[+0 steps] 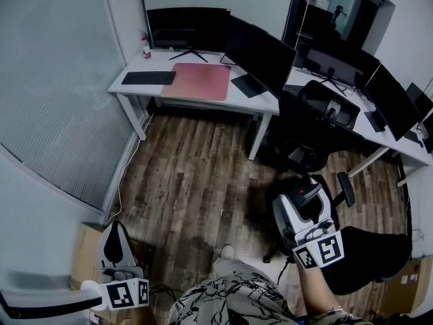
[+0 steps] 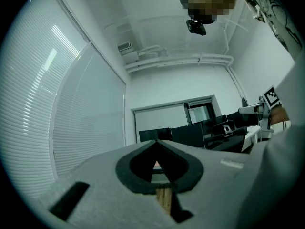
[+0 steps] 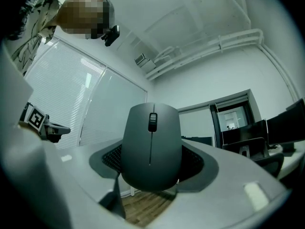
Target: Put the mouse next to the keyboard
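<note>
Closest in, the right claw (image 1: 308, 205) is clamped on the mouse (image 3: 151, 147). The right gripper view shows its pads pressing both flanks of the grey body, with the scroll wheel facing the lens and the body held off any surface. The left claw (image 2: 156, 144) hangs low at the person's other side. Its jaws are closed tip to tip and hold nothing; only floor shows through the notch between the pads.

The keyboard (image 1: 148, 78) lies at the left end of a white table (image 1: 203, 103), well apart from both claws across a stretch of wood floor (image 1: 189, 175). A pink mat (image 1: 196, 81) sits just beside the keyboard's right end, and a monitor (image 1: 188, 29) stands behind them. A dark chair (image 1: 318, 114) stands to the right of that table, in front of the next one.

This looks like the carry step: the mouse is picked up but not yet brought to the table. Next, the person probably has to cross the floor and reach the right claw over the table's front edge. The mouse then needs lowering flat near the keyboard's right end, most likely on the mat. Only once it rests there should the jaws part. The main risk is the mouse slipping from its side-on grip along the way.
</note>
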`<state>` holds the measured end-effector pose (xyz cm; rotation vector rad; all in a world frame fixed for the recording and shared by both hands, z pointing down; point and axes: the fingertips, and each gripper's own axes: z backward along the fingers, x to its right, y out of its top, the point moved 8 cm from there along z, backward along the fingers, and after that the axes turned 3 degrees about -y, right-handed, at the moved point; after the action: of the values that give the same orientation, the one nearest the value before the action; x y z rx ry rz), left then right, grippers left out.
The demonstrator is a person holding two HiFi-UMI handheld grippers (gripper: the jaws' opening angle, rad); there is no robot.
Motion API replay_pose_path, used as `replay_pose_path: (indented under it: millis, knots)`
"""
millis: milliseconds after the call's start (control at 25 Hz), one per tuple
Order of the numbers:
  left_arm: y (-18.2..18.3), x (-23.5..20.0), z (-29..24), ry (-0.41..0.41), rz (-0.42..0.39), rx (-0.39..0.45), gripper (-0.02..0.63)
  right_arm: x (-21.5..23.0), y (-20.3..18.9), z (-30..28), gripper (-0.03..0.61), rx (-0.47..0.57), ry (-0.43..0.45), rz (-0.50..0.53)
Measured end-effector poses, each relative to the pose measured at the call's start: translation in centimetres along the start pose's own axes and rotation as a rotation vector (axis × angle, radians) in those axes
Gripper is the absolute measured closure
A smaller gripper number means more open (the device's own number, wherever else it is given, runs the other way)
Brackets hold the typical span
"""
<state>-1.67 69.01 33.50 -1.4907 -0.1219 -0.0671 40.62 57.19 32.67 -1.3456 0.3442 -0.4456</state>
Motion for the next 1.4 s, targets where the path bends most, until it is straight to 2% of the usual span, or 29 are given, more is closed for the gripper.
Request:
replay_pose_path:
  millis: [640,960,1400]
  knots:
    - [0.3,2.9,-9.6,0.024,0.003,0.003,0.618,7.1,-1.1,-7.9,0.267,-0.011,0.036,-0.001]
    - [-0.1,4.2,-11.8,0.053,0.017,-0.004,0.618,9.0,-2.0,-10.7,0.268,-0.023,0.061,0.002]
    - [-1.6,0.8,-15.2,0.061,0.014,-0.019,0.618,7.8,-4.2,-15.7,0.268,-0.046,0.076,-0.003]
